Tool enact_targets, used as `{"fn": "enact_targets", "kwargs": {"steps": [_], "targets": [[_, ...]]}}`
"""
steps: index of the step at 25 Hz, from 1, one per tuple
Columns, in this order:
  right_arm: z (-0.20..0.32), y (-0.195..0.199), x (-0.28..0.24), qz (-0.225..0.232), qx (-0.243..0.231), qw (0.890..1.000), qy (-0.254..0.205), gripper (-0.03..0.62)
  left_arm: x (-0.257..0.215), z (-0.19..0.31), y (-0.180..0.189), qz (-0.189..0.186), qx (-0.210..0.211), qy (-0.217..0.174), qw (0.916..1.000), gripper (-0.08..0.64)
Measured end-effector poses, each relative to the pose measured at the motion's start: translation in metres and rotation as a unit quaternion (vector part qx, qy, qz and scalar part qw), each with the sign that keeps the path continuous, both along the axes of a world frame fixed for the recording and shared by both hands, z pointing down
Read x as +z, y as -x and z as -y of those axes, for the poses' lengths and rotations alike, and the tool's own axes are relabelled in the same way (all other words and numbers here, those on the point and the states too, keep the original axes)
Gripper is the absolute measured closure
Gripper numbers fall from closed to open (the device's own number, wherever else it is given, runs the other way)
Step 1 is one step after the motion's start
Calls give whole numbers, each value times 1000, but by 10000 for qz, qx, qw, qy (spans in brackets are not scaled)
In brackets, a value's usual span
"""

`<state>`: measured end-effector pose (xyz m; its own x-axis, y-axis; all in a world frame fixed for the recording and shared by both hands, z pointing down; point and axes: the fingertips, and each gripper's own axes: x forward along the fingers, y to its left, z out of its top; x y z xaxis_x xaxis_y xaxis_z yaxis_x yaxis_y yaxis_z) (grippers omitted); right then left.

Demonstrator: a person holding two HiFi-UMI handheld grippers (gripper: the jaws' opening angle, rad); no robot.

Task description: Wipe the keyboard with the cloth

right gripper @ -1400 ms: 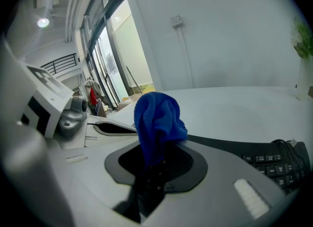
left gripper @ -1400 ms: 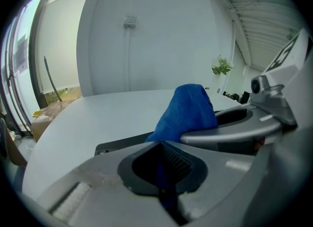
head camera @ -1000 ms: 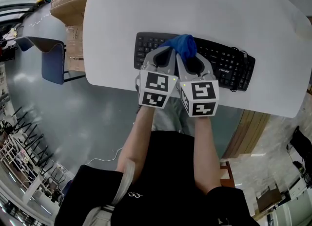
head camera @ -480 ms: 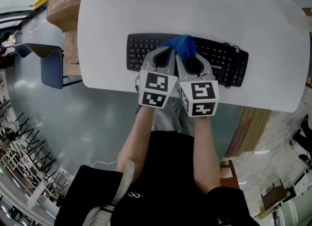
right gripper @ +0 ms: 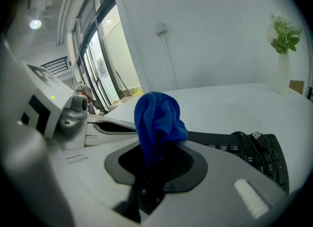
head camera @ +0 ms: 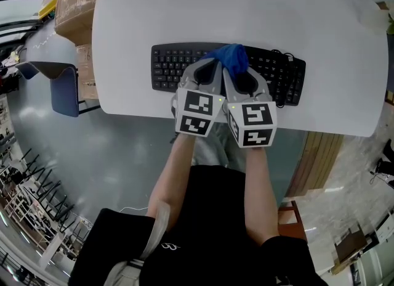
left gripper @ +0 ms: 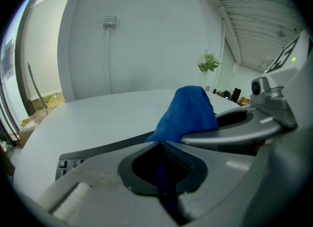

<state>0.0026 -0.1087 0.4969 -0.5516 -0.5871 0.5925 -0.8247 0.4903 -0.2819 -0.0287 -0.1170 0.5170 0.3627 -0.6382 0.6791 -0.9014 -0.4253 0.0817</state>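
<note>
The left hand-held gripper [head camera: 213, 64] and right hand-held gripper [head camera: 230, 70], side by side, both clamp the blue cloth [head camera: 231, 57]. The cloth is over the middle of the black keyboard [head camera: 172, 68] on the white table [head camera: 246, 7].

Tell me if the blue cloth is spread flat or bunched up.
Bunched up: the blue cloth rises as a rounded wad from the shut left tool and right tool, over the black keyboard.

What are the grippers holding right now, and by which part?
The left gripper and right gripper both pinch the blue cloth by its lower folds.
</note>
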Motion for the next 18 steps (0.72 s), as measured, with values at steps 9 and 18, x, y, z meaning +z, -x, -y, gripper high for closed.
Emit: {"fn": "enact_targets", "kwargs": {"steps": [9, 18], "targets": [[1, -24, 0, -15, 143, 9999, -11, 497, 0, 2, -25, -25, 133, -21, 9999, 563], [2, -49, 1, -30, 245, 9997, -14, 497, 0, 5, -50, -34, 243, -44, 9997, 565]]}}
